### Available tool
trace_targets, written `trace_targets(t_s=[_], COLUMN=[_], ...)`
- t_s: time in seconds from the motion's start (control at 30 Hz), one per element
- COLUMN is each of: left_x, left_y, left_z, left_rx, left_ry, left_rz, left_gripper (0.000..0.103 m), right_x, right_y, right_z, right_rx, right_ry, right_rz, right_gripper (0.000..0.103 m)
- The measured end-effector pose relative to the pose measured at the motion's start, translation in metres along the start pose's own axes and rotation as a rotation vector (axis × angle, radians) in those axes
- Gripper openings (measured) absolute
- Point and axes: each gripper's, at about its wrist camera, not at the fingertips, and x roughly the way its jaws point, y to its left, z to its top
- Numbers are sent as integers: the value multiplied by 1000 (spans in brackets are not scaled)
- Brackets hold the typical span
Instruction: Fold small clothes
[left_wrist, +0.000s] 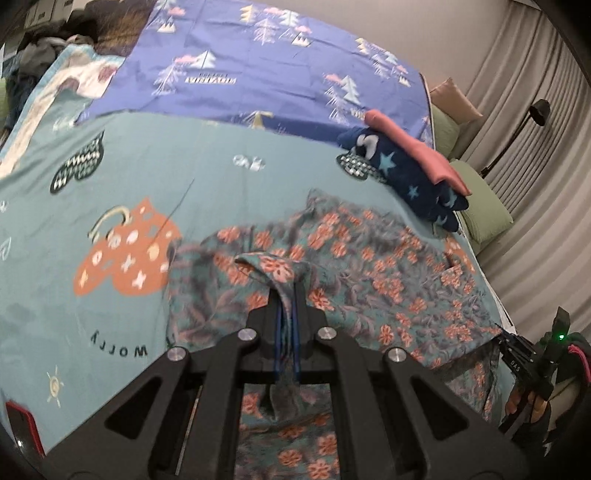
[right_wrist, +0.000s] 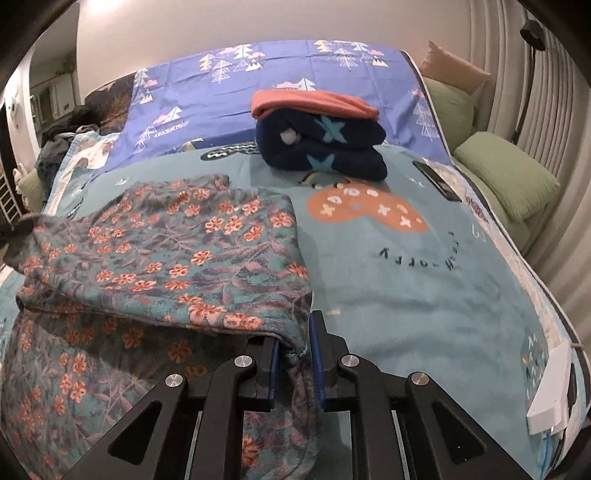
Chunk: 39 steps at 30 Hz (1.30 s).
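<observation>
Grippers, left (left_wrist: 287, 314) and right (right_wrist: 293, 354), each pinching one floral garment (right_wrist: 177, 243), seemingly two folded clothes (right_wrist: 321, 136) stacked.

The left gripper (left_wrist: 287, 314) is showing matte black angular arms, triangular cut-outs, four round silver screws and thin blue finger pads. The right gripper (right_wrist: 293, 354) is wearing the same build (blue pads thicker-looking here). From the left wrist, it is glowing with a green light, white lettering and a pink strap.

green cushions (right_wrist: 509, 177), black phone (right_wrist: 436, 180), floor lamp (left_wrist: 537, 110)
</observation>
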Motion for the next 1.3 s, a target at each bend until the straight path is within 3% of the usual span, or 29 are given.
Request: trace_targets(t_s=[0.17, 0.37, 0.43, 0.5, 0.57, 0.67, 0.87, 0.97, 1.0, 1.03, 1.07, 1.1, 1.2, 1.3], left_x=[5, 18, 6, -9, -16, -7, 45, 53, 52, 52, 53, 53, 49, 48], left_y=[16, 44, 46, 49, 53, 64, 81, 82, 79, 75, 73, 69, 59, 51], left_z=[-13, -27, -26, -20, -13, 0, 1, -2, -1, -1, 1, 2, 3, 2], left_rx=[-4, -83, -96, -94, -84, -88, -159, -183, -169, -156, -147, -138, -103, -44], left_ry=[3, 55, 18, -38, -83, -66, 52, 46, 37, 37, 41, 45, 25, 16], left_rz=[53, 80, 79, 104, 134, 122, 98, 51, 34, 16, 5, 17, 54, 106], left_gripper=[6, 10, 28, 49, 56, 64, 64, 64, 58, 38, 28, 21, 18, 18], right_x=[0, -2, -17, -30, -37, -14, 72, 91, 95, 95, 96, 97, 69, 36], right_y=[7, 17, 12, 3, -10, -31, -57, -51, -46, -43, -39, -35, -31, -26], right_z=[-4, -13, -8, -1, 13, 41, 66, 66, 68, 69, 71, 73, 77, 79], right_rx=[-41, -123, -117, -88, -36, 53, 228, 259, 253, 241, 223, 214, 188, 120], right_ry=[22, 78, 52, 14, -18, 10, 155, 180, 180, 179, 179, 183, 85, -32], right_rz=[27, 64, 133, 210, 271, 320, 331, 435, 461, 460, 448, 433, 355, 101], right_gripper=[15, 27, 38, 64, 70, 71, 71, 71, 66, 57, 17, 8, 8, 7])
